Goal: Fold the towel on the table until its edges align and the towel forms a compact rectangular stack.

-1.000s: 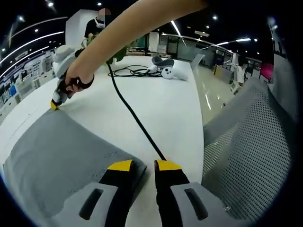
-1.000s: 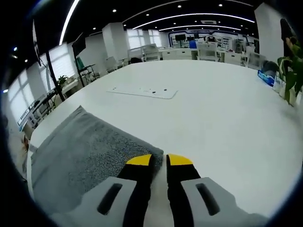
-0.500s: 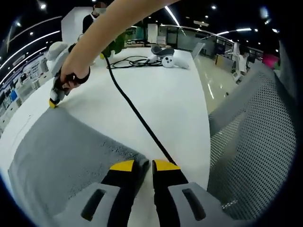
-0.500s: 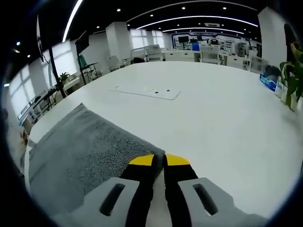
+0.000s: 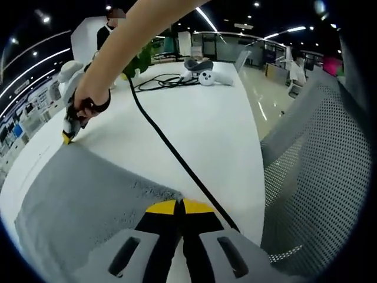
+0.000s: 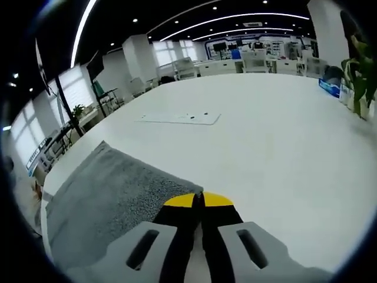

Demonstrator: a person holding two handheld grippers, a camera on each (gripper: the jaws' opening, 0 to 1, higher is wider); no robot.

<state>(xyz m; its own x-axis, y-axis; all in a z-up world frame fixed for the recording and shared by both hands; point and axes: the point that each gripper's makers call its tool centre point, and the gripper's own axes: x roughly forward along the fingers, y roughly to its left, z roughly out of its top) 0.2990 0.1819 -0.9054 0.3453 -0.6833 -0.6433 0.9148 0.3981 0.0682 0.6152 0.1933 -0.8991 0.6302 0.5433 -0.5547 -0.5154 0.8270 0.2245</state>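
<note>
Left gripper (image 5: 179, 207) is clenching the towel (image 5: 88, 200) at its near corner; right gripper (image 6: 198, 200) is pinching the far corner. The towel is lying flat on the table (image 6: 283, 135). Judgement: lift both corners evenly. The cloth between the tips is hidden, so grip depth is unclear.

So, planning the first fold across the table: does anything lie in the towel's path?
A black cable runs over the table beside the towel, right by the left gripper. The right gripper side looks free.
</note>
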